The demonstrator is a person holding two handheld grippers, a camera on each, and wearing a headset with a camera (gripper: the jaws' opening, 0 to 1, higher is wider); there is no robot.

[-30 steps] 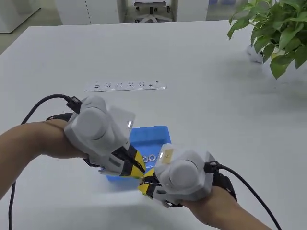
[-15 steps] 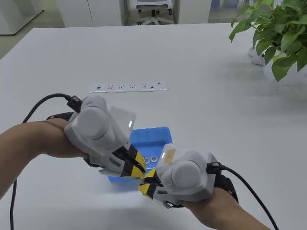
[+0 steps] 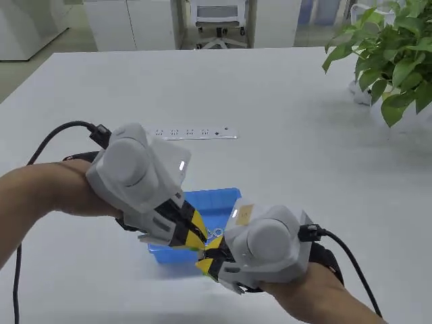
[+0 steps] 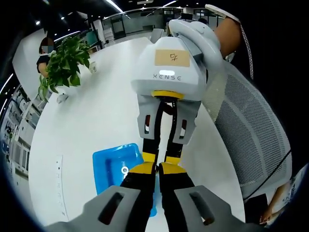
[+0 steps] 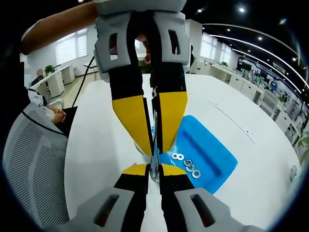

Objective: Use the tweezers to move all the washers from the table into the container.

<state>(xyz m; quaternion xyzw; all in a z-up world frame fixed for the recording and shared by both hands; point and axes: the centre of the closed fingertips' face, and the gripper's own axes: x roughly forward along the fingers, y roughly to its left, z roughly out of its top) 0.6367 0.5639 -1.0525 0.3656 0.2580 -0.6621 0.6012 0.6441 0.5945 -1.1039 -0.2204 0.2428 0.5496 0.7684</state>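
Over the front rim of the blue container [image 3: 216, 201], my left gripper [image 3: 198, 239] and right gripper [image 3: 206, 260] meet tip to tip. In the right gripper view the thin metal tweezers [image 5: 154, 176] run between my right gripper's [image 5: 154, 170] shut jaws and up between the left gripper's [image 5: 154, 145] yellow fingers, which are also shut on them. Washers [image 5: 187, 163] lie in a row in the container [image 5: 212, 159]. In the left gripper view one washer [image 4: 124, 170] lies in the container [image 4: 108, 162] beside my left gripper [image 4: 158, 169].
A white power strip [image 3: 190, 133] lies on the table beyond the container. A potted plant [image 3: 391, 47] stands at the far right. An office chair [image 3: 217, 13] is behind the table, and a mesh chair [image 5: 34, 159] is at the near side.
The head camera has tipped, so the table sits lower in the picture. The two grippers stay tip to tip over the container's front rim.
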